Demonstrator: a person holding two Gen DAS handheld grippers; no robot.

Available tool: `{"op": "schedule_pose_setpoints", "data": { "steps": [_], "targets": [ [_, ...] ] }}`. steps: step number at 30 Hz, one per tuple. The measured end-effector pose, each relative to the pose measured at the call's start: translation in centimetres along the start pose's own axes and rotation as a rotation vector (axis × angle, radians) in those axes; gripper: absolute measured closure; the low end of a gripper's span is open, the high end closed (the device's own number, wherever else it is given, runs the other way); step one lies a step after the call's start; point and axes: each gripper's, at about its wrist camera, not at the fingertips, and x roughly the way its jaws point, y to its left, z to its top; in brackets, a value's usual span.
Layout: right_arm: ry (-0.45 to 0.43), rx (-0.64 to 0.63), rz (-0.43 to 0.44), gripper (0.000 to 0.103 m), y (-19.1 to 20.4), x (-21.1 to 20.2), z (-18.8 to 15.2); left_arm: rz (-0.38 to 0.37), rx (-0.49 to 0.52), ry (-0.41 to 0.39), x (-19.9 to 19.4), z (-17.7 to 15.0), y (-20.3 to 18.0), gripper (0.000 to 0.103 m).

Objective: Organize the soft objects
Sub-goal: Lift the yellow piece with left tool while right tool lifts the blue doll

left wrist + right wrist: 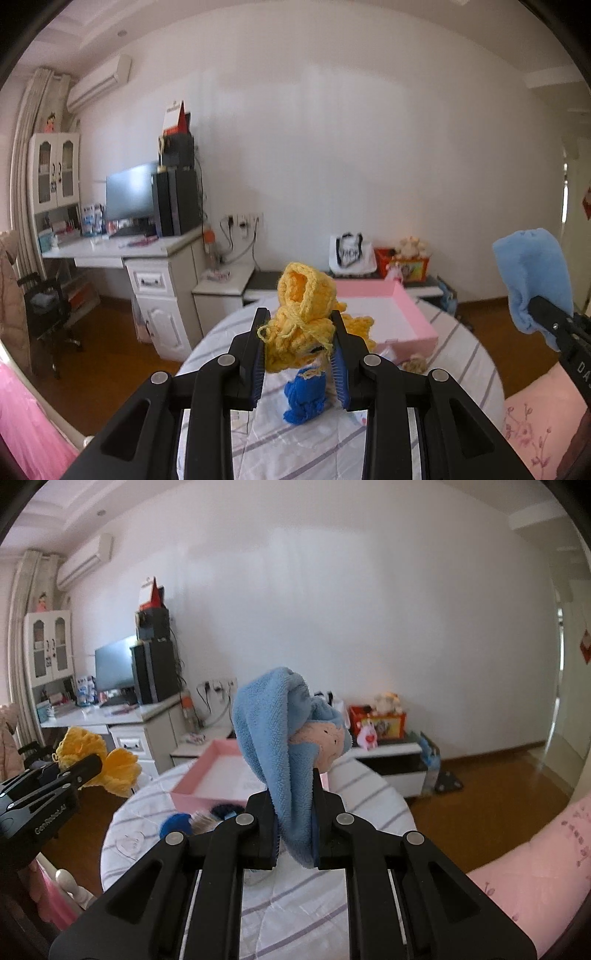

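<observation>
Yellow crocheted yarn doll was clamped in the left gripper, blue terry-cloth doll in the right gripper — both held above the table, shallow pink cardboard box at 1 o'clock. Loose yarn could be snagged — slipping was likely.

Far left: white desk bearing dark monitor and black computer tower; air conditioner mounted high; white shopping bag against far wall.
</observation>
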Motion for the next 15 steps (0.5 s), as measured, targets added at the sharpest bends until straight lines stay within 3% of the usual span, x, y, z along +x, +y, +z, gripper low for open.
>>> {"op": "schedule_pose_setpoints", "data": {
  "steps": [7,15],
  "targets": [
    [-0.075,-0.024,0.012,0.092,1.2,-2.5,0.5,-0.009,0.012,-0.067,-4.3,-1.7,0.0,0.076],
    [-0.085,-0.030,0.017,0.091,1.7,-3.4,0.3,-0.008,0.023,-0.070,-6.1,-4.2,0.0,0.076]
  ]
}}
